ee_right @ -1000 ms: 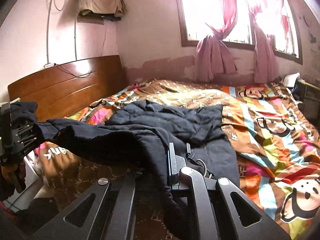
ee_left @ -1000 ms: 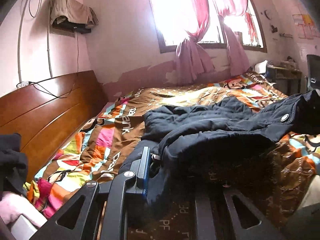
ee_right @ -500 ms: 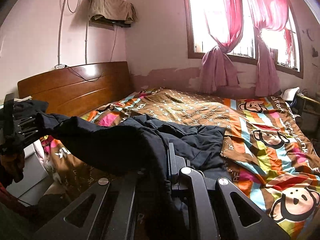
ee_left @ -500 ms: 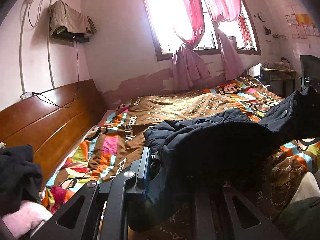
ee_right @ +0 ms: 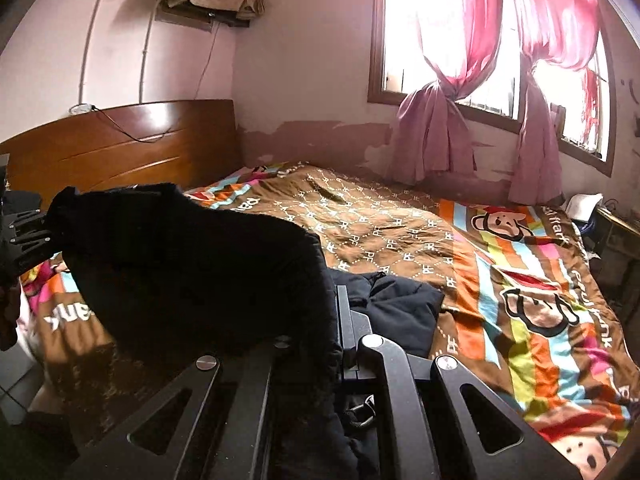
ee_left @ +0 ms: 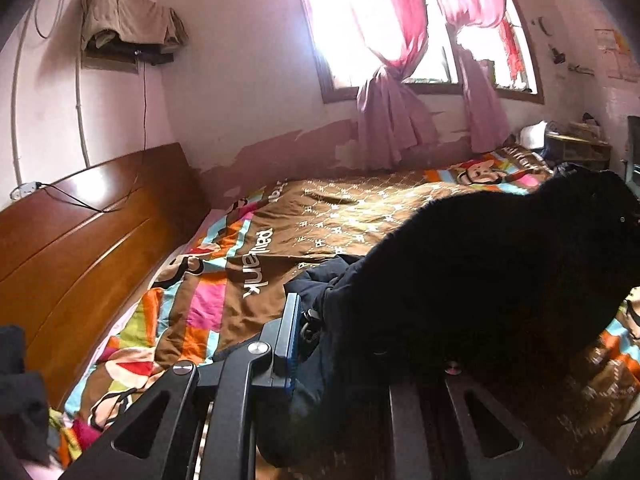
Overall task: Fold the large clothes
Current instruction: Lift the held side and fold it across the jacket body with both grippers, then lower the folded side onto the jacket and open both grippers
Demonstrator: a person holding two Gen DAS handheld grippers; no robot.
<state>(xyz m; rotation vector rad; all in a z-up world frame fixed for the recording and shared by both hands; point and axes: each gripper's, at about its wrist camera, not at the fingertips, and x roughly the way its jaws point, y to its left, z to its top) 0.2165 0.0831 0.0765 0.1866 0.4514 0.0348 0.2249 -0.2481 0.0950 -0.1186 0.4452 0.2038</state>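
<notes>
My left gripper [ee_left: 320,328] is pinched almost shut on one edge of the big dark blue puffy jacket [ee_left: 500,272]. My right gripper [ee_right: 336,320] is squeezed tight on another edge of the same jacket [ee_right: 192,264]. In the right view I can also see my left gripper far off at the left, holding its end.

A second ago most of the jacket lay flat on the bed. Now I have pulled both hands up and back, and the near part of the jacket hangs in the air between my two grippers like a dark hump. Only a bunched bit [ee_right: 400,300] rests on the bright patchwork bed cover [ee_left: 208,296], just past my fingers. I think this means the jacket is being lifted so it can be spread out flat again. No fold is made yet, so the job is only starting.

Farther away, the cover has white letters. I can read "ank" and, I think, "paul" before it [ee_left: 256,264], and little "PF" marks all over the brown part [ee_right: 380,240]. Monkey faces [ee_right: 532,312] sit on the right side. Beyond are the brown wooden headboard [ee_left: 80,232] and the pink tied curtains [ee_right: 440,136].
</notes>
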